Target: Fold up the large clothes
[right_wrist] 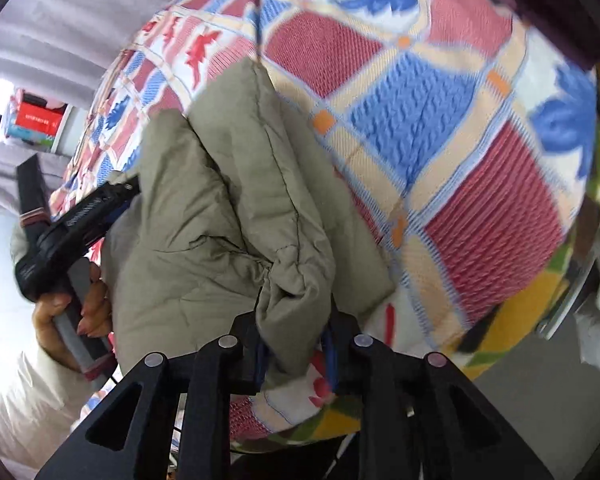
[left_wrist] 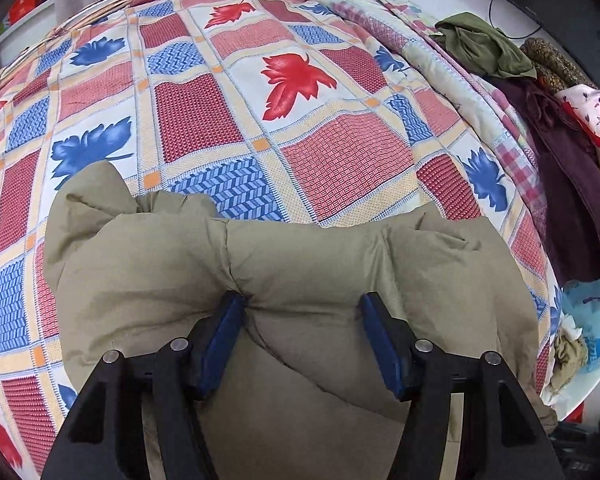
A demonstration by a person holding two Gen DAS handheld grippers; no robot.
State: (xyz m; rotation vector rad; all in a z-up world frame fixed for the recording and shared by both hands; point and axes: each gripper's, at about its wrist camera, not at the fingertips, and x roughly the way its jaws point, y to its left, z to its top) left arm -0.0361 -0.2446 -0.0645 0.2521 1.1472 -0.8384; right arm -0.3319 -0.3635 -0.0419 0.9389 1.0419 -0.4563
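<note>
We are handling an olive-khaki quilted jacket (left_wrist: pixel 284 264), which is lying bunched at the near edge of the bed, on a bedspread (left_wrist: pixel 236 120) checked in red and blue with leaf prints. Our left tool (left_wrist: pixel 302 306) is standing open, its 2 blue-padded fingers (left_wrist: pixel 220 340) spread wide and pressing against a puffed fold of the jacket without pinching it. Our right tool (right_wrist: pixel 296 344) is clamping a gathered corner of the jacket (right_wrist: pixel 228 208), the cloth bulging up between the closed fingers. In the right wrist view, a hand (right_wrist: pixel 72 308) is gripping the handle of the left tool (right_wrist: pixel 72 228) just beside the jacket. Along the far right edge of the bed, a pile of other clothes (left_wrist: pixel 540 92) is lying, green, maroon and floral pieces together.
</note>
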